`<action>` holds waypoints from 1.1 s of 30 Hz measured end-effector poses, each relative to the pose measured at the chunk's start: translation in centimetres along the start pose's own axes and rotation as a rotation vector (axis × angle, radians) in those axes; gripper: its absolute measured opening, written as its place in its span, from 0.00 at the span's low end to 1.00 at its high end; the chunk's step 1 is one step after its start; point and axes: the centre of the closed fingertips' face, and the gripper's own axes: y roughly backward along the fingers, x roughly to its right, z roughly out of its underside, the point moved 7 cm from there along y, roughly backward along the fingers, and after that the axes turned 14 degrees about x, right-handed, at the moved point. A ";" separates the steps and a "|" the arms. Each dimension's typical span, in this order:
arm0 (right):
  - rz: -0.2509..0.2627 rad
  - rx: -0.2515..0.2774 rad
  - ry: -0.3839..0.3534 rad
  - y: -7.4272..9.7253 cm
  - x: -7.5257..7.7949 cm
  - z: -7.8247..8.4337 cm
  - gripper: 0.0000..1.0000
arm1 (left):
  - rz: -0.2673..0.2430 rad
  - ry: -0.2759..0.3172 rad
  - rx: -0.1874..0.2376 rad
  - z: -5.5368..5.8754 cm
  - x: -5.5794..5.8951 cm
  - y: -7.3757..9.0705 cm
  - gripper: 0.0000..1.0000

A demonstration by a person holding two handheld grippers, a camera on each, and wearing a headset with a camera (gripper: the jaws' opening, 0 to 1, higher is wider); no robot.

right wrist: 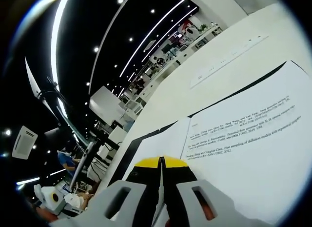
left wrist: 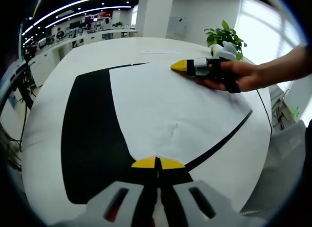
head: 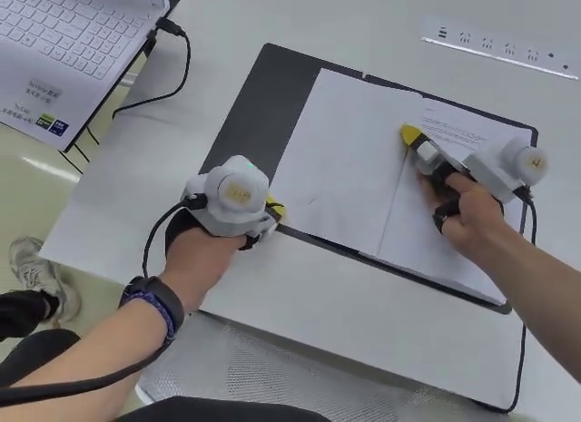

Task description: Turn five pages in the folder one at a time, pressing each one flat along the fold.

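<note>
Yellow-tipped and closed on nothing visible, the right gripper (head: 410,134) presses the fold's 12 o'clock end. The left gripper (head: 272,209), also closed, rests at the blank page's (head: 340,150) 7 o'clock corner. A sideways drag could crease paper. The black folder (head: 252,109) lies open mid-table (head: 363,304), printed sheet (head: 472,127) at 3 o'clock.

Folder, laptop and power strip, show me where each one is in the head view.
folder (head: 259,113), head view, on the bare black left cover.
laptop (head: 64,27), head view, on the white keyboard.
power strip (head: 499,50), head view, on the middle of its white body.
</note>
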 end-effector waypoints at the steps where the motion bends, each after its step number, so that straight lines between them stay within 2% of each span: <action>1: 0.001 0.000 0.005 -0.1 0.0 -0.1 0.00 | 0.000 0.000 0.000 0.0 0.0 0.0 0.00; 4: 0.006 0.001 0.009 -0.7 0.3 -0.5 0.00 | 0.001 0.001 0.000 0.0 0.0 0.0 0.00; 9: 0.028 0.026 -0.008 -2.2 1.9 -1.3 0.00 | 0.004 -0.001 0.001 0.0 0.0 0.0 0.00; 14: 0.040 0.031 0.002 -3.1 1.7 -1.8 0.00 | 0.005 -0.003 -0.002 0.0 0.0 0.0 0.00; 15: 0.043 0.029 0.000 -3.9 2.5 -2.1 0.00 | 0.004 -0.003 -0.001 0.0 0.0 0.0 0.00; 18: 0.063 0.045 -0.015 -4.7 3.0 -3.0 0.00 | 0.005 -0.002 0.000 0.0 0.0 0.0 0.00; 21: 0.087 0.087 -0.060 -5.1 3.0 -3.2 0.00 | 0.006 0.000 0.000 0.0 0.0 0.0 0.00; 26: 0.095 0.107 -0.078 -6.1 4.2 -3.6 0.00 | 0.008 0.000 -0.001 -0.1 0.1 0.1 0.00; 28: 0.099 0.107 -0.086 -6.1 4.1 -3.7 0.00 | 0.012 -0.001 -0.001 -0.1 0.1 0.1 0.00; 31: 0.085 0.100 -0.051 -6.0 3.9 -3.5 0.00 | 0.015 0.000 -0.003 -0.1 0.0 0.1 0.00; 33: 0.071 0.089 -0.077 -5.8 4.0 -3.4 0.00 | 0.016 0.002 -0.003 -0.1 0.0 0.2 0.00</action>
